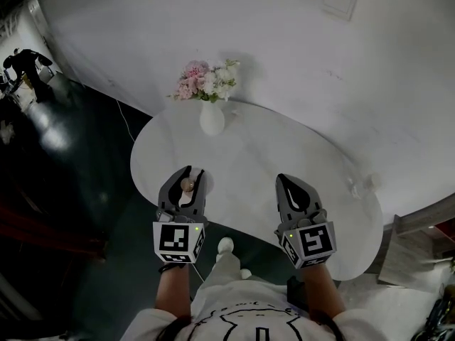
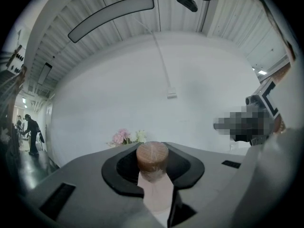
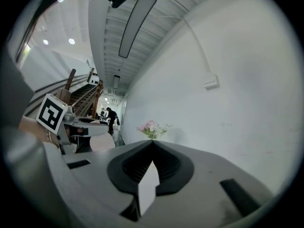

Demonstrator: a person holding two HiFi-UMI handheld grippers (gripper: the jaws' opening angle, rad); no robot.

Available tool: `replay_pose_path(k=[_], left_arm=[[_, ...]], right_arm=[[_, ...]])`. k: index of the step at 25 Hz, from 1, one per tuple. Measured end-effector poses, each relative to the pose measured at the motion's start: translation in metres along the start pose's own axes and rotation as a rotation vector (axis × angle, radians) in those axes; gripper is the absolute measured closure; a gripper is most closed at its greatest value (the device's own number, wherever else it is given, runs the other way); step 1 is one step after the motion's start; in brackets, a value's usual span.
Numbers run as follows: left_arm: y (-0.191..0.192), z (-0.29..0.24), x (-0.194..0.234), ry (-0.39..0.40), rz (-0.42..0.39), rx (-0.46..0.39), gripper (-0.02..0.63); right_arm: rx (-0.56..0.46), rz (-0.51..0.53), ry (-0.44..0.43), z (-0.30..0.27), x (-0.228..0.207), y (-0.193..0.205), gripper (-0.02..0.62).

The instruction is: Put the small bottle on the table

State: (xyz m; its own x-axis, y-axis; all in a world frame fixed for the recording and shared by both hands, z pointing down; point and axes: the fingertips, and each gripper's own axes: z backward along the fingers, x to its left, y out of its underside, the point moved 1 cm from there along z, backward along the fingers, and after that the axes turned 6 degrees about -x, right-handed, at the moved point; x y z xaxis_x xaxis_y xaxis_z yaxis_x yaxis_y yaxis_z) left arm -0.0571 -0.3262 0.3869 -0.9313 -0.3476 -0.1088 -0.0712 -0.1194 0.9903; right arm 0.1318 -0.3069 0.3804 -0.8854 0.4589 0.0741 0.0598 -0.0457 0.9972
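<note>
Holding the small bottle (image 2: pixel 152 158) pinched between the jaws of my left gripper (image 1: pixel 193 173), brown cap up, its long axis upright across the jaws. The white table (image 1: pixel 256 155) lies straight below these jaws, and a vase (image 1: pixel 212 118) of flowers stands well ahead. My right gripper (image 1: pixel 283 180), off to the right, is pressed together and empty. Setting the bottle down looks like the left one's job.

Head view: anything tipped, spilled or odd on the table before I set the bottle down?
Nothing stands out. The vase stands upright on the table, nothing spilled; the small bottle sits gripped in the left gripper.
</note>
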Motion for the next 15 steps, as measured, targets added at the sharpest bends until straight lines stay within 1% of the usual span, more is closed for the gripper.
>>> replay_pose_path(k=[10, 15], left_arm=[[0.055, -0.043, 0.030, 0.028, 0.035, 0.104, 0.494], [0.089, -0.058, 0.051, 0.030, 0.046, 0.170, 0.494]], right_arm=[[0.082, -0.022, 0.006, -0.054, -0.003, 0.034, 0.600], [0.125, -0.033, -0.009, -0.081, 0.000, 0.053, 0.600]])
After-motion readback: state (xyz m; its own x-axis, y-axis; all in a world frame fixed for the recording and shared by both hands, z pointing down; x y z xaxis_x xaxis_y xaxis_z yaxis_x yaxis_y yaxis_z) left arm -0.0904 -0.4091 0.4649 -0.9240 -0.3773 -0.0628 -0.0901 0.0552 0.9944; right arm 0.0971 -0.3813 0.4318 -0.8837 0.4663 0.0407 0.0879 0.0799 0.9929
